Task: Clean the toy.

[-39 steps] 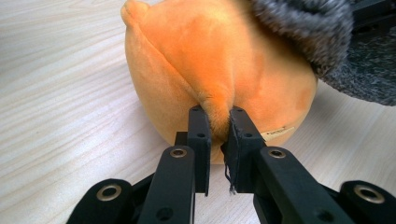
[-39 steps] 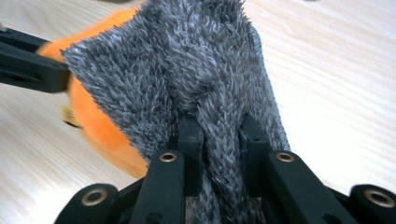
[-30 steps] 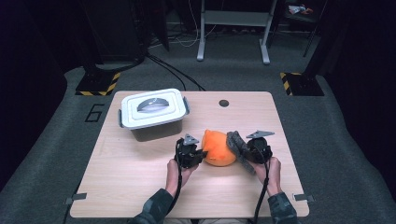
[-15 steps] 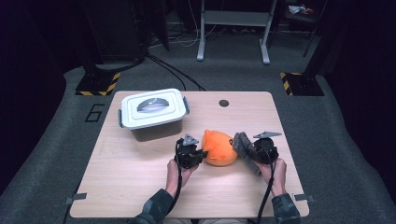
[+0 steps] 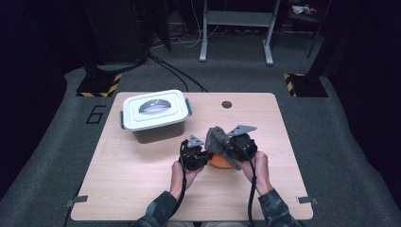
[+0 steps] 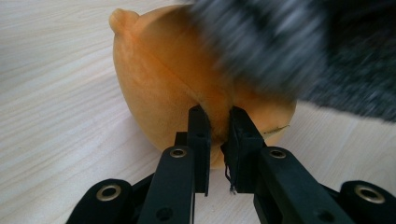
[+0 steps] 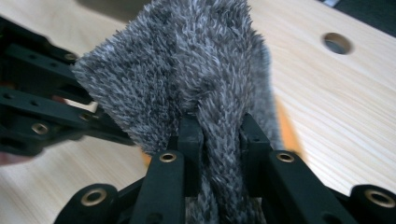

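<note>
An orange plush toy (image 6: 173, 88) lies on the bench (image 5: 142, 189) just right of the middle, toward the near side, and a grey furry cloth (image 7: 187, 70) is being drawn across its top. The left gripper (image 5: 194, 155) is held at the toy's left side, its jaws nearly closed and pinched on a fold of the orange fabric. The right gripper (image 5: 239, 144) is held at the toy's right, its jaws closed on a bunch of the grey cloth, which is lifted above the toy. The step in hand appears to be either pulling the grey cloth over the toy or peeling it away; which of the two cannot be told. The next move probably calls for the toy to be kept pinned by the left gripper while the cloth is carried on by the right, so that the toy is not dragged along. A white lidded box (image 5: 153, 113) stands far and left, well apart from the toy. Open room is left on the bench to the right and near; the near edge is close behind the hands, so backward pulls should be kept short.
</note>
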`<state>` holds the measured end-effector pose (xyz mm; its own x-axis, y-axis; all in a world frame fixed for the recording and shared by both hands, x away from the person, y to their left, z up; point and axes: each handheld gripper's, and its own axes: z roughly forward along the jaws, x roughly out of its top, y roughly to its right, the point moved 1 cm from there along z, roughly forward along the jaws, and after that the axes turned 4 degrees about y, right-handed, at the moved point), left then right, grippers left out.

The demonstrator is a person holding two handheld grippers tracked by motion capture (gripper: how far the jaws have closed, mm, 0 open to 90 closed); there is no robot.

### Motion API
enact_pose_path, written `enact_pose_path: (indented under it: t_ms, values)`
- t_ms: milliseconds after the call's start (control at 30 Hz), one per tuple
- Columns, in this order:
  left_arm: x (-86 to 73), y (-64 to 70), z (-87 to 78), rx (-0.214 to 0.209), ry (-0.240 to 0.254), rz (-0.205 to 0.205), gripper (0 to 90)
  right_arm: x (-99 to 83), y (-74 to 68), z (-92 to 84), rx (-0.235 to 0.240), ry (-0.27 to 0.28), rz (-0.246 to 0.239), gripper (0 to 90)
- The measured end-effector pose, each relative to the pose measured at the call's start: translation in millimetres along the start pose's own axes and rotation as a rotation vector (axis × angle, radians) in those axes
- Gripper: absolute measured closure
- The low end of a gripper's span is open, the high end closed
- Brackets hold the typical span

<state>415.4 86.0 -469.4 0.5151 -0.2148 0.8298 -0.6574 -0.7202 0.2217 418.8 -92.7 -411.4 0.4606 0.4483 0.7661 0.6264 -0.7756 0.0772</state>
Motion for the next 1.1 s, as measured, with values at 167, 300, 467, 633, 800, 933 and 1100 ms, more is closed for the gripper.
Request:
enact_pose_path:
  t_ms: [167,300,467,633,800,933,1100]
  values:
    - [-0.7,-2.0,0.5,0.002,-0.011,-0.001,80.9,-1.6,-9.6,19.9,-0.002,-0.030,-0.050,75.1]
    - [-2.1,-4.0,1.5,0.003,-0.006,-0.014,80.8,-5.7,-4.4,17.0,0.002,-0.030,-0.016,75.1]
    - [-2.6,-5.3,1.8,0.008,-0.004,-0.012,80.9,-14.2,5.4,9.9,-0.024,-0.029,0.022,75.1]
    - [-3.3,-6.1,2.3,0.010,-0.005,-0.017,80.9,-26.6,20.7,3.3,-0.044,-0.032,0.057,75.0]
    - [-3.9,-7.3,2.4,0.013,-0.011,-0.016,80.9,-36.5,31.2,0.8,-0.060,-0.037,0.092,74.9]
    - [-4.7,-8.7,2.8,0.014,-0.013,-0.014,80.9,-44.8,40.7,0.6,-0.072,-0.044,0.122,74.9]
    - [-6.0,-10.5,3.9,0.008,-0.020,-0.032,80.9,-55.4,51.0,4.5,-0.085,-0.056,0.173,74.9]
